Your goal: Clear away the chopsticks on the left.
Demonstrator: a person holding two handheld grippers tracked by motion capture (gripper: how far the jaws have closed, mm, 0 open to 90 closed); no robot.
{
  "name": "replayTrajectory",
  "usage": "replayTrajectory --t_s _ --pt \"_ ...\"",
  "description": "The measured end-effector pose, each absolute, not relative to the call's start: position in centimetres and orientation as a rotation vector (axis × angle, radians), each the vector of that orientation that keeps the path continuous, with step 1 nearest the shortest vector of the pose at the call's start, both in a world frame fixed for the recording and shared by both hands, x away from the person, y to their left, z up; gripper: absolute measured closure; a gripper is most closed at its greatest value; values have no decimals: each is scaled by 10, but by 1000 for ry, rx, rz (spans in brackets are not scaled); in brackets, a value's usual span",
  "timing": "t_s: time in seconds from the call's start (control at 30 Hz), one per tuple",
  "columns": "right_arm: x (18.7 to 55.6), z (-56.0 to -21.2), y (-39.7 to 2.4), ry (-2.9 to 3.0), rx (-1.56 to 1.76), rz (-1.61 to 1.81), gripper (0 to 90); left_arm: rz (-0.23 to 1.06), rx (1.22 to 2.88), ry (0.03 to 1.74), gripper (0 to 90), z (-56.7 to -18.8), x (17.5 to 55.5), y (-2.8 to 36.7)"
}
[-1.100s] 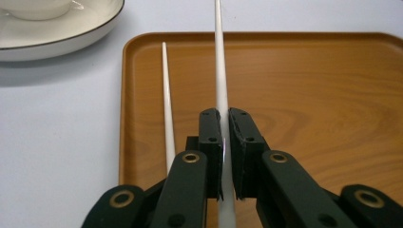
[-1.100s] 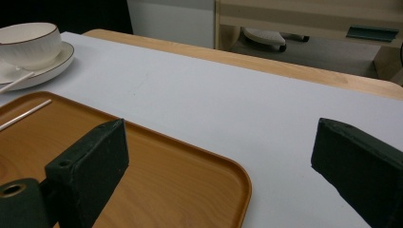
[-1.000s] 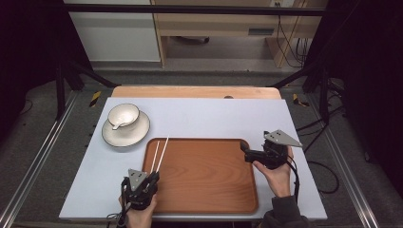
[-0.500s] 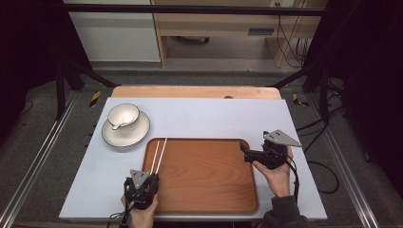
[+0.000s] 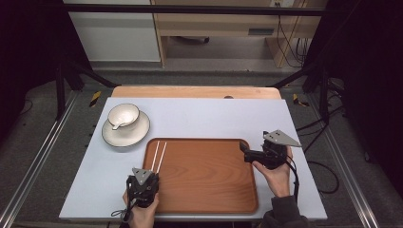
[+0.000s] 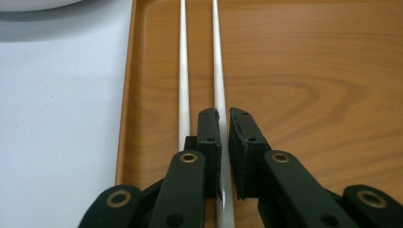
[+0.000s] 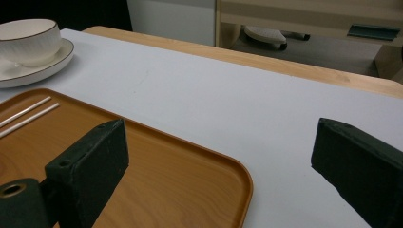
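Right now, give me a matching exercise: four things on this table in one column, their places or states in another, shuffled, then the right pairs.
1. chopsticks
2. bowl
3. right gripper
4. left gripper

A. on the plate
B. jaws wide apart
C. on the tray, left edge
D. jaws nearly together around one chopstick

Pairs: 1-C, 2-A, 3-B, 4-D

In the left gripper view, the near ends of the two chopsticks (image 6: 183, 71) on the tray (image 6: 304, 71) are hidden under the black jaws. The plate (image 6: 33, 4) beyond the tray's far-left corner is cut off by the top edge. Whether the pads pinch the right chopstick is unclear.
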State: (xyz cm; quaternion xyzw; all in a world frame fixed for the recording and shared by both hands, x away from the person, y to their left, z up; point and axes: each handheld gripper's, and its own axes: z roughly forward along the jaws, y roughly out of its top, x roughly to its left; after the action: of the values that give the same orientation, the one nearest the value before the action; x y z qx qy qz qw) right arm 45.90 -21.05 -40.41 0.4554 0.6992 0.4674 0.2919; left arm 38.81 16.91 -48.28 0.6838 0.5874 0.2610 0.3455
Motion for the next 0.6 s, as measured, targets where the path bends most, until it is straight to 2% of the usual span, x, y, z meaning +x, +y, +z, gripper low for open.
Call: replayTrajectory --t_s 0.3,0.47,0.6 --pt "459 -404 -211 1860 1215 1251 53 681 1738 1471 773 -474 384 175" --pt "459 -404 -211 1859 1216 1248 53 674 1698 1362 688 -446 386 188" --pt "458 -403 -212 1855 1218 1257 53 683 1735 1242 599 -425 395 197"
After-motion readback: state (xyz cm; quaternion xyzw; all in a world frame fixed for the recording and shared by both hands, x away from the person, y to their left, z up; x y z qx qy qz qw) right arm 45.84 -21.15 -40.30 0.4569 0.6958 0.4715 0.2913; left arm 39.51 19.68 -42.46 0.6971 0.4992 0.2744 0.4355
